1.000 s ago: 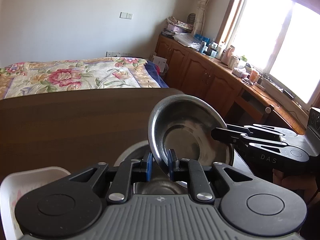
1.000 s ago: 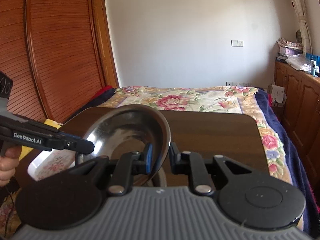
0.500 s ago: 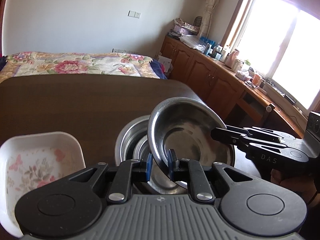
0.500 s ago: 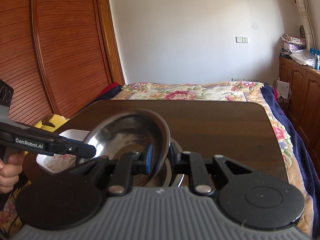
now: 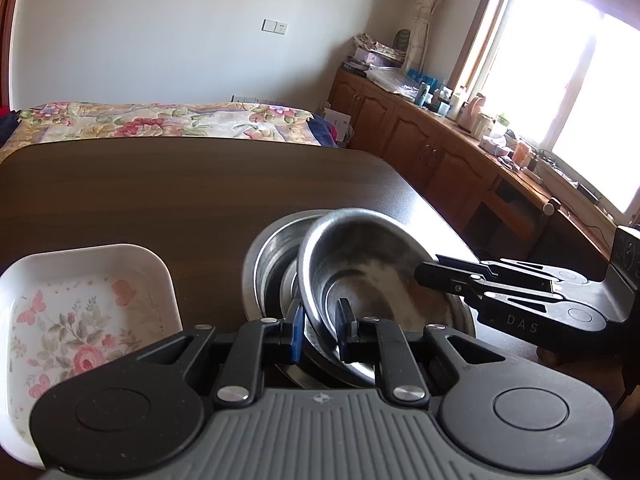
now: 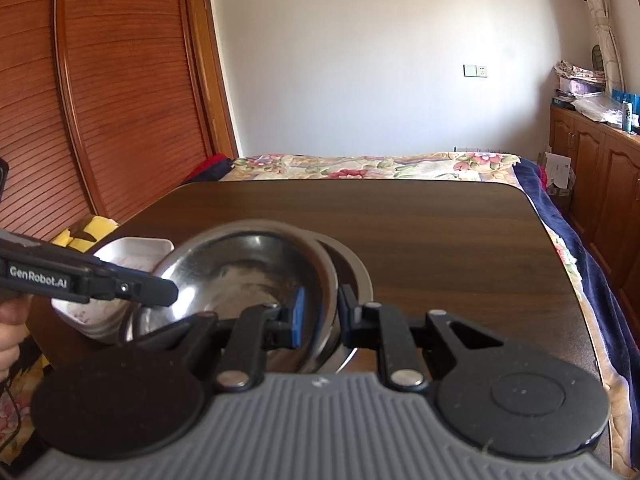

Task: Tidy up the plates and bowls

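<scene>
Floral bed [image 5: 168, 122], wooden cabinets [image 5: 420, 148]

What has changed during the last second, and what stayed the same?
Both grippers, left and right, lowered the held bowl toward the larger bowl on the table; it now sits partly inside, tilted. Nothing was released. The floral dish stayed put.

- Upper bowl [image 5: 360, 264]: polished steel, cloudy smear on its base.
- Lower bowl [image 5: 272, 256]: same shiny steel.
- Tray [image 5: 92, 264]: glossy white, printed flowers.
- Desk [image 5: 192, 192]: smooth dark wood grain, soft sheen.
- Left tongs [image 5: 319, 330]: matt black plastic, blue pad, ribbed grey body.
</scene>
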{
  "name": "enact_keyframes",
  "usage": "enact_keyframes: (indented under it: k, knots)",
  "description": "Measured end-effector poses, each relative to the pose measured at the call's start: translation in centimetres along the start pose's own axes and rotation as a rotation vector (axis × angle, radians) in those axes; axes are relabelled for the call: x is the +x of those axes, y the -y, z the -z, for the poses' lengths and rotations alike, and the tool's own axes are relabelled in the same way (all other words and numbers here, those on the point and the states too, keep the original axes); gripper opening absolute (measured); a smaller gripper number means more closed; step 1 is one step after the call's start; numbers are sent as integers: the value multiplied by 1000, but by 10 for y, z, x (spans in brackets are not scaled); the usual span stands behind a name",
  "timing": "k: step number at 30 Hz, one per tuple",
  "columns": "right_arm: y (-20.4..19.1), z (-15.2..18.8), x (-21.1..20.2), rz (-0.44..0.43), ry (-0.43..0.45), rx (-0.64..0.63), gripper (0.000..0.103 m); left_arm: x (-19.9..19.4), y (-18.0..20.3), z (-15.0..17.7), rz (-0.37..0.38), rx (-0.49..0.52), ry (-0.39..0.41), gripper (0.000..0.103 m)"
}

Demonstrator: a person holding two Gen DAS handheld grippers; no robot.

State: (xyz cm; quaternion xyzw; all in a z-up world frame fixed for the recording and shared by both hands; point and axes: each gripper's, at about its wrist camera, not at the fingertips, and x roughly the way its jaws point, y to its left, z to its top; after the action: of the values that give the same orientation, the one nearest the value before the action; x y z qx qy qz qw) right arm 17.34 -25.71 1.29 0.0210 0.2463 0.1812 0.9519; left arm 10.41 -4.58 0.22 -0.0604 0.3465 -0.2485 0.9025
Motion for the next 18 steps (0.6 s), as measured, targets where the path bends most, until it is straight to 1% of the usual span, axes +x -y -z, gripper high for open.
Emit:
enact_keyframes:
  k: [2, 3, 8, 11, 16, 18]
  knots:
    - [0, 0, -1, 1, 9, 3, 20, 0, 0, 1, -2, 1, 4, 17]
    - [0, 0, -1, -1, 15, 7, 20, 1, 0, 1, -4, 0, 1, 19]
    - [-2, 2, 0, -6, 18, 8, 20, 4, -1, 2, -18, 4, -6, 19]
    - [-1, 2, 1, -9, 17, 17, 20, 3, -3, 1, -13, -9, -1, 19]
    - [0, 4, 0, -4, 21, 27, 20, -4, -3, -3, -23, -12, 21, 20]
    - [-1, 5, -2, 8, 40, 22, 20, -10, -3, -3, -29, -14, 41, 25]
